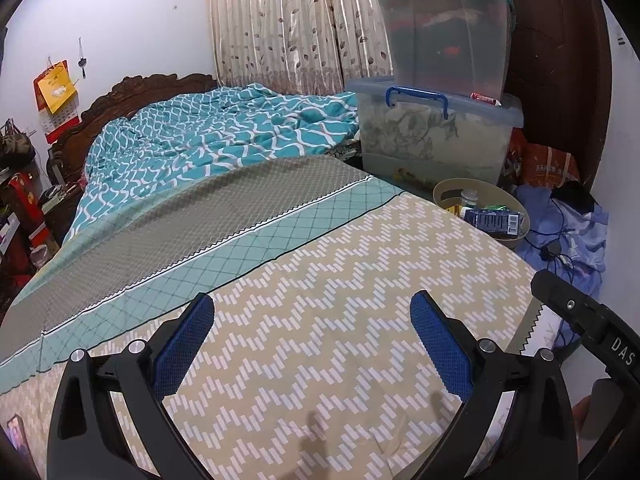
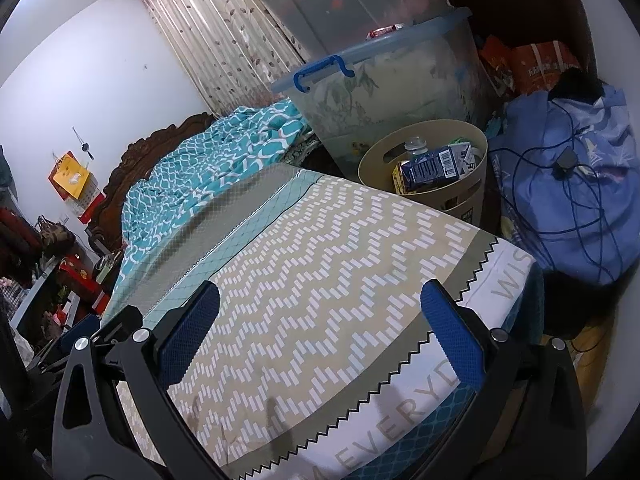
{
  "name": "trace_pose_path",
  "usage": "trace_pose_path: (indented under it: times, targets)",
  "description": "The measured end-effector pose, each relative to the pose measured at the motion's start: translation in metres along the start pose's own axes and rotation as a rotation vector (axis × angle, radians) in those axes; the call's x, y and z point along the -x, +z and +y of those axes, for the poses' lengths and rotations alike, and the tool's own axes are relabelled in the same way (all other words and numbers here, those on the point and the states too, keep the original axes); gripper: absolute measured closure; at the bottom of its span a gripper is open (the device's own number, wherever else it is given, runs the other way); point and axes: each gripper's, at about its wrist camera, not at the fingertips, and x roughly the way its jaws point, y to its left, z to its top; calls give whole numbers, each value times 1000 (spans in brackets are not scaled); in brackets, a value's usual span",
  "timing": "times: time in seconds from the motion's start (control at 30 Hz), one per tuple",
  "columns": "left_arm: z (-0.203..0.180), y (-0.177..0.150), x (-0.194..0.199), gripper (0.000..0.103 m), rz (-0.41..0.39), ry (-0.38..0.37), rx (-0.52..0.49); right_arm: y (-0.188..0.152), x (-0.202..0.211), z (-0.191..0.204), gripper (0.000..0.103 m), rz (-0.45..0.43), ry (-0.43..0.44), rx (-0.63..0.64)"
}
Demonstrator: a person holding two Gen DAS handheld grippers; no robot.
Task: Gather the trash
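- Trash bin (image 2: 460, 136): round beige basket w/ cut-out handle, on floor just beside far right corner of bed, touching or nearly touching the lower storage tub. Same bin in left view (image 1: 516, 204), partly hidden behind the mattress edge.
- In bin: dark blue carton (image 2: 430, 170) w/ barcode lying on top, clear bottle (image 2: 416, 146) w/ cap upright behind it, some green packaging at back; rest too jumbled to tell.
- Left gripper (image 1: 312, 344): jaws wide apart, nothing between blue pads, over the zigzag bedsheet (image 1: 320, 280).
- Right gripper (image 2: 320, 336): also spread apart, empty, above the bed's near right corner; its black body shows at right edge of left view.
- Around: 2 clear storage tubs stacked behind bin; lower tub (image 2: 384, 92) w/ blue handle, upper tub (image 1: 444, 36) w/ teal lid. A small red wrapper (image 1: 484, 98) sits on lower tub's lid.
- Right of bin: blue cloth bundle (image 2: 572, 184) w/ dark cable + adapter draped over it; orange bags behind.
- Bed: teal patterned quilt (image 1: 208, 136) bunched toward carved wood headboard (image 1: 132, 92); no loose trash on sheet that I can make out.
- Room: white wall, beige leaf curtain (image 1: 288, 24), red/yellow calendar (image 1: 54, 88) on wall, cluttered shelf at left.
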Motion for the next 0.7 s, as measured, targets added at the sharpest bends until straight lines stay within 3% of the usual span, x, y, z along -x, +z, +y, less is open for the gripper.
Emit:
trace_pose_path:
  times: [0.7]
  targets:
    - [2,0,4,9,-17,-17,2,-4,-3,3,4,14,-14,5]
